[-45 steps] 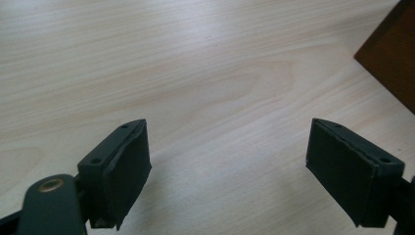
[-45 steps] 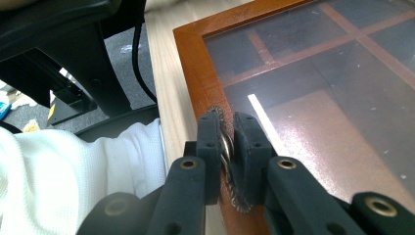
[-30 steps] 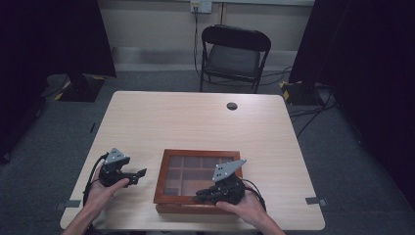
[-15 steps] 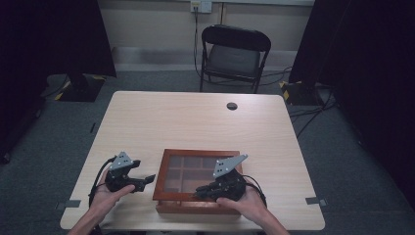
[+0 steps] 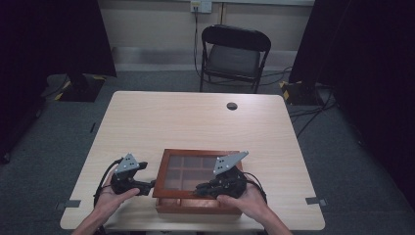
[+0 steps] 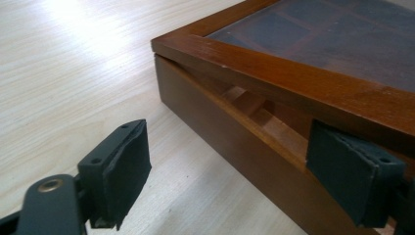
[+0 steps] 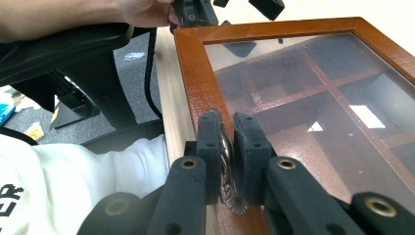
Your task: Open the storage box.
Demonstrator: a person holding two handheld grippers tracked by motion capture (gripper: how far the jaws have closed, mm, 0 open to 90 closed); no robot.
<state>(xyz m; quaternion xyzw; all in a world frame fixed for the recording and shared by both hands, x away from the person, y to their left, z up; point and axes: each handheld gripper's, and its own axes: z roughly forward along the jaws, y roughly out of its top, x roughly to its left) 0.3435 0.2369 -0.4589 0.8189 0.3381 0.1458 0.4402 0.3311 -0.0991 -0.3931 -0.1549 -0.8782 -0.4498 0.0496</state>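
A brown wooden box (image 5: 163,172) with a glass lid over several compartments sits near the table's front edge. My right gripper (image 5: 201,190) lies over the front of the lid (image 7: 195,68), shut on a small metal clasp (image 7: 226,152) at the lid's front rim. The lid (image 6: 274,73) stands slightly raised, with a gap showing above the box wall (image 6: 235,147). My left gripper (image 5: 148,186) is at the box's left side, open. One of its pads (image 6: 350,178) is just under the lid's edge, the other pad (image 6: 120,174) over the bare table.
A small dark round disc (image 5: 232,105) lies far back on the table (image 5: 195,122). A black folding chair (image 5: 235,51) stands beyond the far edge. The person's white sleeve (image 7: 98,166) is close behind my right gripper.
My left gripper has moved right, from the open table up to the box's left side. The right gripper has stayed shut at the lid's front.
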